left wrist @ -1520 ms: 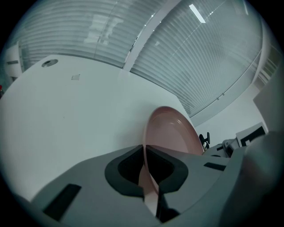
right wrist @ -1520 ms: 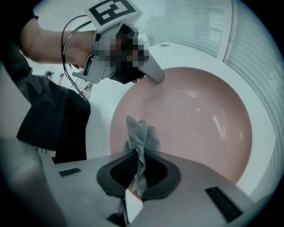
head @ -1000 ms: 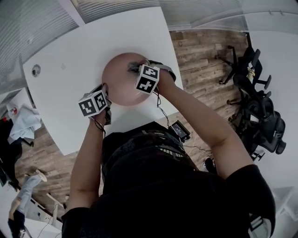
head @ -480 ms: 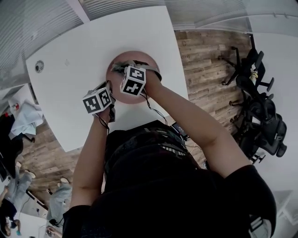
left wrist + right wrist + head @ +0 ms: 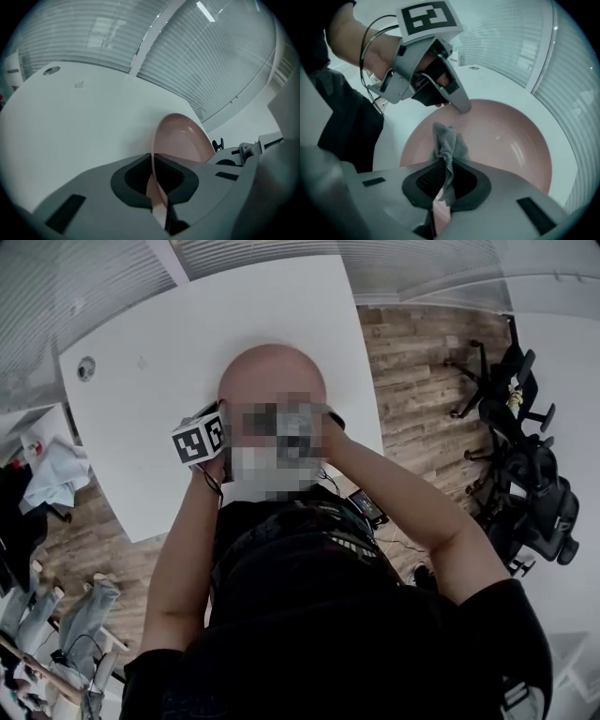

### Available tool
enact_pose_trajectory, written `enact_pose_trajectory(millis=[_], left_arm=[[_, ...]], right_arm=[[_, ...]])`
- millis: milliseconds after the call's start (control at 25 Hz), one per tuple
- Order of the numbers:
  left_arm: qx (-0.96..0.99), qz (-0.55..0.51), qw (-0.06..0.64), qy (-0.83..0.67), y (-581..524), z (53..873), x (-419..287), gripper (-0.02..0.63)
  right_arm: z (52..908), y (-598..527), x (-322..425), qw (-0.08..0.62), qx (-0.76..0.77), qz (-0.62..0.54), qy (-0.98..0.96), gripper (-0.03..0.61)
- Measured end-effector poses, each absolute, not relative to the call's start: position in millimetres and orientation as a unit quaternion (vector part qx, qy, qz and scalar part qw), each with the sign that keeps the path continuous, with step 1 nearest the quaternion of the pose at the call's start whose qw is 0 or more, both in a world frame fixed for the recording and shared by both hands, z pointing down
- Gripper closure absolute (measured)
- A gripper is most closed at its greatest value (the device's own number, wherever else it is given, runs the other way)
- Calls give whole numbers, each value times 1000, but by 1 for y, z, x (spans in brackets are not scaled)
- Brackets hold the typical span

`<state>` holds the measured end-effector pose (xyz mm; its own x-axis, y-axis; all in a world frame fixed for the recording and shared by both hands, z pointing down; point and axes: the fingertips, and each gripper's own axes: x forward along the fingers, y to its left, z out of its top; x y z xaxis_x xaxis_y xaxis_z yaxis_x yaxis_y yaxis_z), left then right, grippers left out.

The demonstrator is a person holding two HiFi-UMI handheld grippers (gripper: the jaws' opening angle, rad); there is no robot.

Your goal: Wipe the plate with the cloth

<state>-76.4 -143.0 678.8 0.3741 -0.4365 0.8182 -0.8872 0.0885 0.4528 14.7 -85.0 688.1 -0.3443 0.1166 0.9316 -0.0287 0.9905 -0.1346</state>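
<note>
**Two grips, one plate**

Two grippers were closed, each on something. The left gripper (image 5: 157, 187) pinched the rim of the pink plate (image 5: 183, 140), its jaws almost together with the thin edge between them. The right gripper (image 5: 447, 180) was clamped on the grey cloth (image 5: 446, 140). The cloth stuck out past the jaws in a crumpled bunch and lay over the plate's inner face, close to the near rim. In the head view the plate sat over the white table (image 5: 141, 427), toward its near edge, with the left gripper at the plate's left side. I could not tell whether the plate rested on the table or was lifted clear of it.
</note>
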Motion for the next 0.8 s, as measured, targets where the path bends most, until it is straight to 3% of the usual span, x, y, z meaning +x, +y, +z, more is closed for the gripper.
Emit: enact_pose_trajectory(millis=[360,800], left_arm=[[653,234,515,-504,-144,678,-74,586],[653,234,514,-505,-143,678,-74,584]], right_arm=[[693,-123,88,666,-4,56,-744,541],[691,-199,38,602,133,58,-785,543]])
